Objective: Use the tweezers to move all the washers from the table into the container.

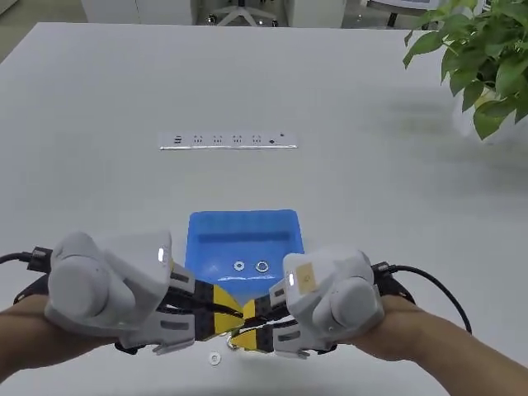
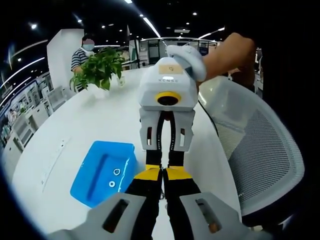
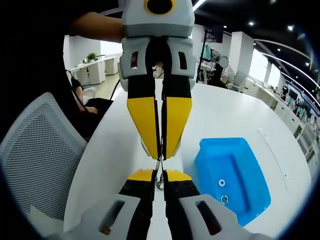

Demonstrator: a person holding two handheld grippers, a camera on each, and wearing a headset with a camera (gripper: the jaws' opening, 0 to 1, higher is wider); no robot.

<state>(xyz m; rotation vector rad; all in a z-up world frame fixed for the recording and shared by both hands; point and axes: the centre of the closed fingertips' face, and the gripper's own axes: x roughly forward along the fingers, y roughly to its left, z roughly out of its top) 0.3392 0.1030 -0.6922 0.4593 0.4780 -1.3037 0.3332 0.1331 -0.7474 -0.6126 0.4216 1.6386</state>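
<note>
Plenty of open room here: the white worktop point(image 1: 346, 165) is smooth and mostly bare, with a flush socket strip point(image 1: 227, 142) mid-way and a leafy plant point(image 1: 483, 58) off at the far right corner. The blue plastic container point(image 1: 243, 231), a glossy rectangle with rounded corners, sits just beyond the jaws, and two little metal washers point(image 1: 238, 266) lie flat in it. One more washer point(image 1: 214, 358) is on the worktop near the front edge. The left hand-held gripper point(image 2: 162, 174) and right hand-held gripper point(image 3: 160, 176) meet tip to tip, both pinched together on the thin steel tweezers point(image 3: 159, 167). A mesh chair point(image 2: 260, 150) sits just behind that edge.
</note>
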